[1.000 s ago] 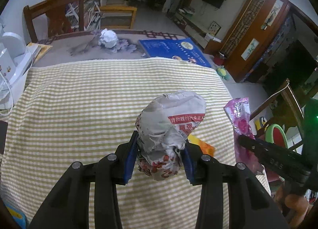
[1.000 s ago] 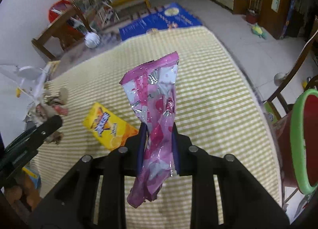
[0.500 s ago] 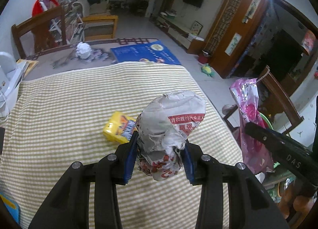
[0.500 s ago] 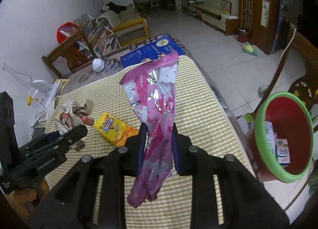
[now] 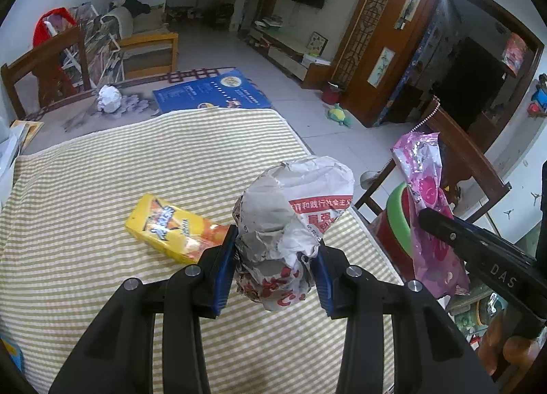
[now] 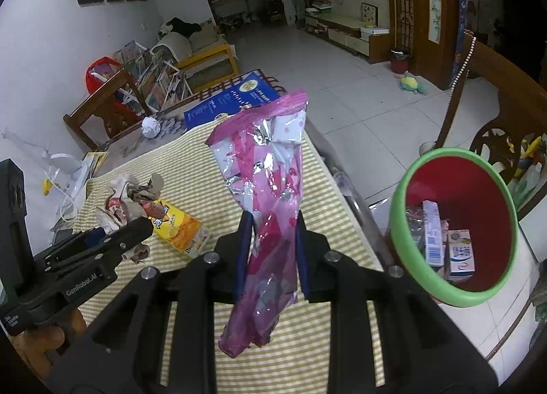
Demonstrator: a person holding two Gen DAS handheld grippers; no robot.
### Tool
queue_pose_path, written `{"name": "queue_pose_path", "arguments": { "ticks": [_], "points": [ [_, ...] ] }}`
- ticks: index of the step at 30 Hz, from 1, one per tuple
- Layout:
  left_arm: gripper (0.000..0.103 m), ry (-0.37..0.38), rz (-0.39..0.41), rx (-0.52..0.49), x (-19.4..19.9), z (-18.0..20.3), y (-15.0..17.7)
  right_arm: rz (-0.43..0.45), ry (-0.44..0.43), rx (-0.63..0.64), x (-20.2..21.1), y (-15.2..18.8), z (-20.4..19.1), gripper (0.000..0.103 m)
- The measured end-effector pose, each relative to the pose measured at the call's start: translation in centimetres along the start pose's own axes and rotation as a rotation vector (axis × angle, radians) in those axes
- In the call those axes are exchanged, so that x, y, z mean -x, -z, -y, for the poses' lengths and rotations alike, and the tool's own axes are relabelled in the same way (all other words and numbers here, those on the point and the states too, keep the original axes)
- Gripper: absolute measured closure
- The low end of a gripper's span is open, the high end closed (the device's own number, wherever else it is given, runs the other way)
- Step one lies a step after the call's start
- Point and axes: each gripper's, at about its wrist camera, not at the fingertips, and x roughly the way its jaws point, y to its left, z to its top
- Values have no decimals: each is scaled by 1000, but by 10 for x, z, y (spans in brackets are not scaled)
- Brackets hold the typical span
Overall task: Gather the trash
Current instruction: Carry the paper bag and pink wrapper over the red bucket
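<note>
Left tool (image 5: 276,250): blue-padded fingers (image 5: 223,269) clamped on a crumpled ball of grey-white newspaper with red print (image 5: 290,219), lifted clear of the counter draped in a yellow-and-white striped cloth (image 5: 102,189). Just ahead and to the left of this tool: a flat yellow snack packet with orange and blue print (image 5: 174,228), lying on the cloth. Far ahead, past the cloth edge: a small white crumpled paper wad (image 5: 108,98) and a blue printed sheet (image 5: 208,95). To the right, past the counter edge: the right tool seen from the side, with a crinkled pink-and-silver foil wrapper (image 5: 429,202) in its grip, in front of the green rim of a bin.

Right tool (image 6: 270,254): fingers closed narrowly around the middle of the pink-and-silver foil wrapper (image 6: 270,209), upper end standing above the fingertips, lower end hanging below them. To the right of this tool and lower, beside the counter edge: a round red waste bin with a green rim (image 6: 454,295), mouth open toward the camera, with small cartons (image 6: 461,254) lying inside. To the left: the left tool (image 6: 112,236) with the crumpled newspaper (image 6: 126,202) held above the cloth, the yellow packet (image 6: 177,223) just beyond it on the counter (image 6: 324,342). Wooden chair backs visible at far left and far right.
</note>
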Motion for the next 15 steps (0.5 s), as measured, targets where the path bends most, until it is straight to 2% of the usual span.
{"name": "queue_pose_path", "arguments": {
  "ticks": [15],
  "points": [
    [65, -1, -4, -31, -7, 49, 5, 7, 6, -41, 17, 5, 52, 79]
  ]
}}
